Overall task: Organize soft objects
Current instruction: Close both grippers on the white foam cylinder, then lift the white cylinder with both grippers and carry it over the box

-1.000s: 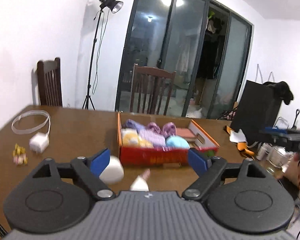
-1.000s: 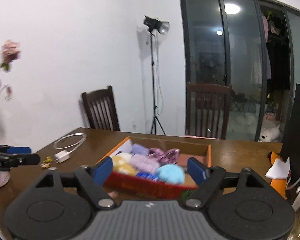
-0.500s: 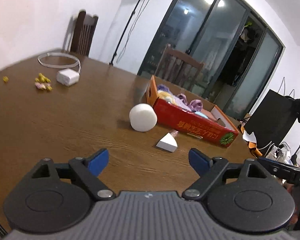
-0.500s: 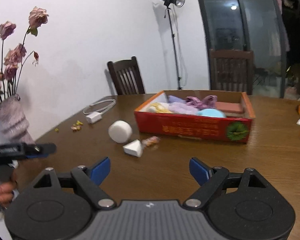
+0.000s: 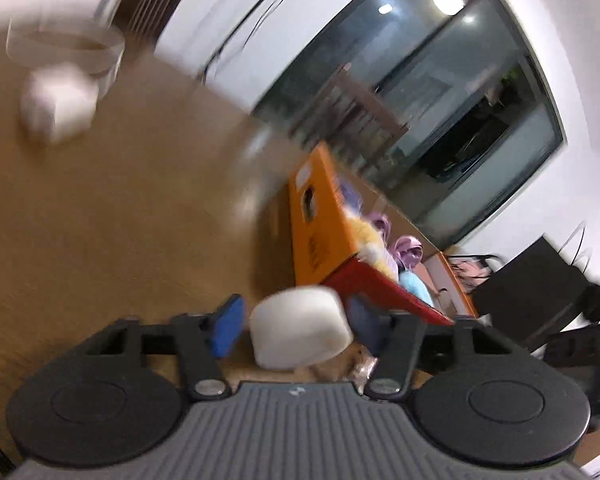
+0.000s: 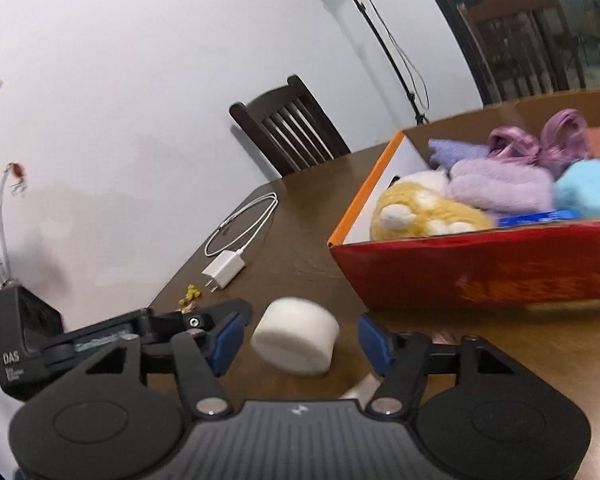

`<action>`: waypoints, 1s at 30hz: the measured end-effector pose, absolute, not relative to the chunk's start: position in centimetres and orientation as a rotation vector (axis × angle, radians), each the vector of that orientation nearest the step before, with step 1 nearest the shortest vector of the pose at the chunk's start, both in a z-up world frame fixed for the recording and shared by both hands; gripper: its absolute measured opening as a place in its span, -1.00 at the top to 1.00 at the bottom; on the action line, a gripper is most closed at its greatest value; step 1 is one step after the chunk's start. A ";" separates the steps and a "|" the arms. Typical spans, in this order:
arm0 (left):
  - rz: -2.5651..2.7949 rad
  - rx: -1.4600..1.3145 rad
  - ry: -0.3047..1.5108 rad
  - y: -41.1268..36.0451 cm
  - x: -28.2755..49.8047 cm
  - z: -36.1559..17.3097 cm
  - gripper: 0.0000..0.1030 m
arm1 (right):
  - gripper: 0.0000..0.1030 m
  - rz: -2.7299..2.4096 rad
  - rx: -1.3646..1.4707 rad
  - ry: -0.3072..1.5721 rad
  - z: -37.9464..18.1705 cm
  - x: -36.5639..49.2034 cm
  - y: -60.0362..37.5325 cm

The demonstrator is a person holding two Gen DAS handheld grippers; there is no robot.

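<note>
One white foam cylinder lies on the brown table at lower centre of the right wrist view, one red-and-orange cardboard box sits to its right, and two grippers flank it. The cylinder lies on its curved side, its short axis running left to right across the frame and tipped slightly, one flat round face turned toward the lower left. The right gripper has just been closing, and the cylinder sits between its blue pads with a gap on each side – spread, not pinching. The left gripper has also just been closing; in its blurred view the cylinder fills most of the space between the pads, a sliver of table showing at the left pad, while contact at the right pad cannot be told. In the box I count a yellow plush, a lilac fluffy piece, a light blue one and a shiny purple bundle. A white piece peeks out just below the cylinder, mostly hidden by the gripper body. Farther left lie one white charger with its coiled cable and small yellow bits. One dark wooden chair stands beyond the table – a second at upper right.
</note>
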State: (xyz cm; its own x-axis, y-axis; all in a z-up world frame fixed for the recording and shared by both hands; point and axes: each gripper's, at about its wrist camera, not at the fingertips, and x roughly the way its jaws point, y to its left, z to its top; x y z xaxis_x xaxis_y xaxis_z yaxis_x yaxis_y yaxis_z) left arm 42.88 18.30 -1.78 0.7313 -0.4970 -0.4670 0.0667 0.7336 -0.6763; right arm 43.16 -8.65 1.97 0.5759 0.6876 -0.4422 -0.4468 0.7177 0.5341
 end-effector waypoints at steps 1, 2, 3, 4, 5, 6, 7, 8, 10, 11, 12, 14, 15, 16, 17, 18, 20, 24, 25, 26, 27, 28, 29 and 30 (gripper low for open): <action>-0.347 -0.710 0.698 18.6 42.9 -2.2 0.05 | -0.04 0.697 0.392 0.694 1.4 43.9 -8.3; -0.344 -0.717 0.681 18.7 42.7 -2.2 0.14 | 0.01 0.716 0.411 0.708 0.9 44.5 -8.3; -0.352 -0.713 0.668 18.7 42.5 -2.1 0.19 | 0.05 0.745 0.454 0.720 0.5 45.0 -8.5; -0.351 -0.711 0.668 18.6 42.4 -2.2 0.20 | 0.21 0.773 0.485 0.736 0.2 45.5 -8.7; -0.350 -0.706 0.667 18.4 42.3 -2.2 0.21 | 0.31 0.789 0.498 0.743 0.1 45.5 -8.9; -0.352 -0.698 0.663 18.3 42.2 -2.1 0.23 | 0.33 0.799 0.504 0.744 0.0 45.5 -9.0; -0.353 -0.695 0.661 18.3 42.1 -2.1 0.24 | 0.36 0.804 0.513 0.746 -0.1 45.5 -9.0; -0.353 -0.703 0.663 18.4 42.2 -2.2 0.25 | 0.38 0.807 0.520 0.747 -0.1 45.6 -9.0; -0.358 -0.723 0.663 18.8 42.4 -2.1 0.26 | 0.39 0.809 0.522 0.739 -0.1 45.4 -8.9; -0.368 -0.714 0.653 18.7 42.2 -1.8 0.26 | 0.40 0.805 0.518 0.736 0.1 45.3 -8.9; -0.375 -0.714 0.641 18.8 41.9 -1.3 0.26 | 0.40 0.800 0.511 0.722 0.7 44.8 -8.9; -0.388 -0.717 0.600 17.9 40.4 0.6 0.27 | 0.40 0.800 0.505 0.682 2.3 43.3 -9.5; -0.407 -0.707 0.571 17.0 39.3 1.5 0.27 | 0.40 0.801 0.494 0.648 3.4 42.0 -10.1; -0.425 -0.700 0.555 16.0 38.3 2.2 0.27 | 0.40 0.800 0.479 0.618 4.5 40.6 -11.0; -0.437 -0.696 0.554 14.9 37.5 2.6 0.27 | 0.39 0.796 0.469 0.605 5.2 39.5 -12.0; -0.456 -0.684 0.559 13.5 36.7 2.8 0.27 | 0.39 0.789 0.455 0.602 5.8 38.0 -13.3; -0.502 -0.652 0.581 10.4 35.5 2.7 0.27 | 0.38 0.755 0.420 0.604 6.4 35.3 -16.1; -0.589 -0.596 0.659 4.2 34.0 1.1 0.27 | 0.38 0.663 0.398 0.630 5.4 30.4 -21.8; -0.600 -0.583 0.671 2.8 33.6 0.8 0.27 | 0.38 0.640 0.411 0.635 5.0 29.3 -23.1; -0.613 -0.565 0.675 1.4 33.2 0.5 0.27 | 0.38 0.621 0.420 0.634 4.6 28.5 -24.2; -0.624 -0.554 0.678 0.5 33.0 0.2 0.27 | 0.38 0.604 0.426 0.629 4.3 27.7 -25.0; -0.631 -0.541 0.686 -0.5 32.8 -0.1 0.27 | 0.39 0.587 0.437 0.627 3.9 26.9 -26.1; -0.632 -0.523 0.692 -1.3 32.3 -0.3 0.27 | 0.41 0.572 0.440 0.628 3.5 26.5 -26.7; -0.628 -0.489 0.694 -2.1 32.1 -0.8 0.27 | 0.43 0.559 0.433 0.629 3.1 25.9 -27.2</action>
